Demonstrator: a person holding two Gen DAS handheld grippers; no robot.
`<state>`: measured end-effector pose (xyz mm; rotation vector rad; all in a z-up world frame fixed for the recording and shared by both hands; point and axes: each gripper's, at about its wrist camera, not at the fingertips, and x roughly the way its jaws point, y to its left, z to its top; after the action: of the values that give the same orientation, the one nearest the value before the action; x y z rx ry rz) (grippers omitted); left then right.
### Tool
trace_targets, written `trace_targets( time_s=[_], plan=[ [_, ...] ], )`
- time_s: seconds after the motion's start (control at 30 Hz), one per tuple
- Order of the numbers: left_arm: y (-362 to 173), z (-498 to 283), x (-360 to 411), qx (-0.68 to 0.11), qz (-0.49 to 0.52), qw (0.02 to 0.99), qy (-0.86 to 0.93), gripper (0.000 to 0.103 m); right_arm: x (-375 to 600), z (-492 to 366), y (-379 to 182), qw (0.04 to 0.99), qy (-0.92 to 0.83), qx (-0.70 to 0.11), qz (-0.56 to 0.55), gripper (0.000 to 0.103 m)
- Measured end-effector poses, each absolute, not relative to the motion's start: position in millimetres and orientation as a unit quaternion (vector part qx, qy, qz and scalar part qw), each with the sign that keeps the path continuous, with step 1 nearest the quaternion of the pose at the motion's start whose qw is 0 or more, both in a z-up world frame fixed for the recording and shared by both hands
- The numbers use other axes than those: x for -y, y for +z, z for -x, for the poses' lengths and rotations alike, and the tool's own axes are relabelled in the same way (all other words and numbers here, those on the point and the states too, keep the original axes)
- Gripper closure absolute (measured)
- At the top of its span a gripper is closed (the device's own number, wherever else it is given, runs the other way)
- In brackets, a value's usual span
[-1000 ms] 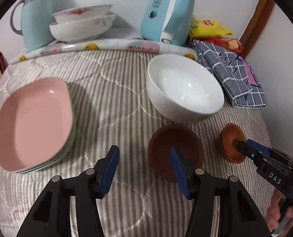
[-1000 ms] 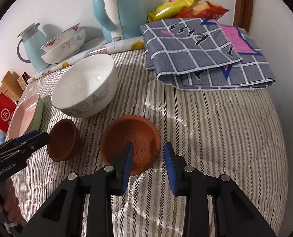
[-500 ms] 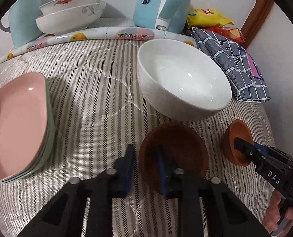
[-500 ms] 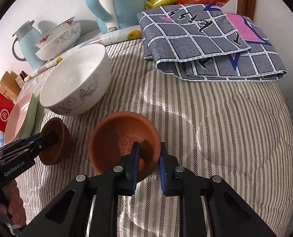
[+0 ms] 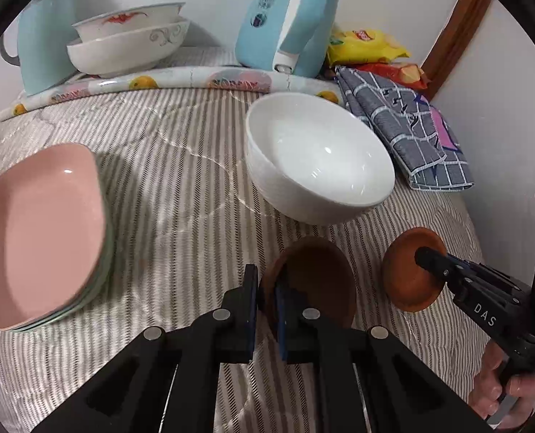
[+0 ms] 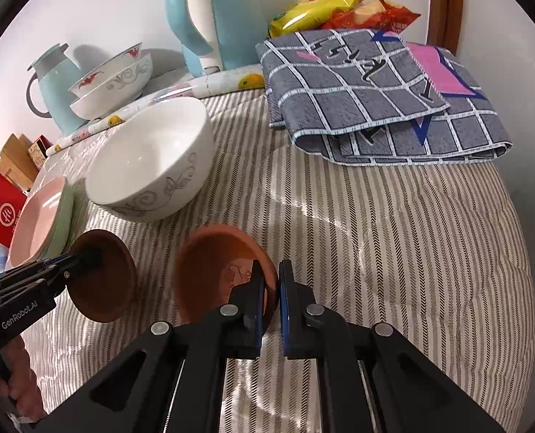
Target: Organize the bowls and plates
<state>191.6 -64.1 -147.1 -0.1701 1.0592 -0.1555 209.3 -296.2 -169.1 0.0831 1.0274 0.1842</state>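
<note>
My left gripper (image 5: 267,303) is shut on the rim of a dark brown clay bowl (image 5: 314,281), tilted on its side above the striped cloth. My right gripper (image 6: 271,288) is shut on the rim of a lighter terracotta bowl (image 6: 213,270), also tilted. In the left wrist view the terracotta bowl (image 5: 412,270) is at right in the other gripper. In the right wrist view the dark bowl (image 6: 101,274) is at left. A large white bowl (image 5: 318,158) stands behind them. A pink plate (image 5: 40,231) tops a stack at left.
Two stacked patterned bowls (image 5: 130,43), a pale blue jug (image 5: 43,43) and a blue kettle (image 5: 289,18) stand at the back. A folded grey checked cloth (image 6: 383,101) and snack bags (image 6: 339,7) lie at back right. The striped table (image 6: 394,252) drops off at right.
Both grippers have closed on the rims of their clay bowls and lifted them, tilting them on edge. The left view has pulled back slightly from the white bowl.
</note>
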Motion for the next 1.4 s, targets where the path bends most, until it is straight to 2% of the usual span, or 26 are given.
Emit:
trace_targets(
  time_s=[0.9, 1.4],
  plan=[
    [-91, -171, -4, -0.454, 0.097, 0.884, -0.046, 0.094, 240, -204, -103, 0.896, 0.114, -0.428, -0.028, 0.095],
    [-87, -192, -38, -0.443, 0.108, 0.889, -0.026, 0.094, 213, -241, -105, 0.894, 0.108, -0.434, -0.008, 0.095]
  ],
)
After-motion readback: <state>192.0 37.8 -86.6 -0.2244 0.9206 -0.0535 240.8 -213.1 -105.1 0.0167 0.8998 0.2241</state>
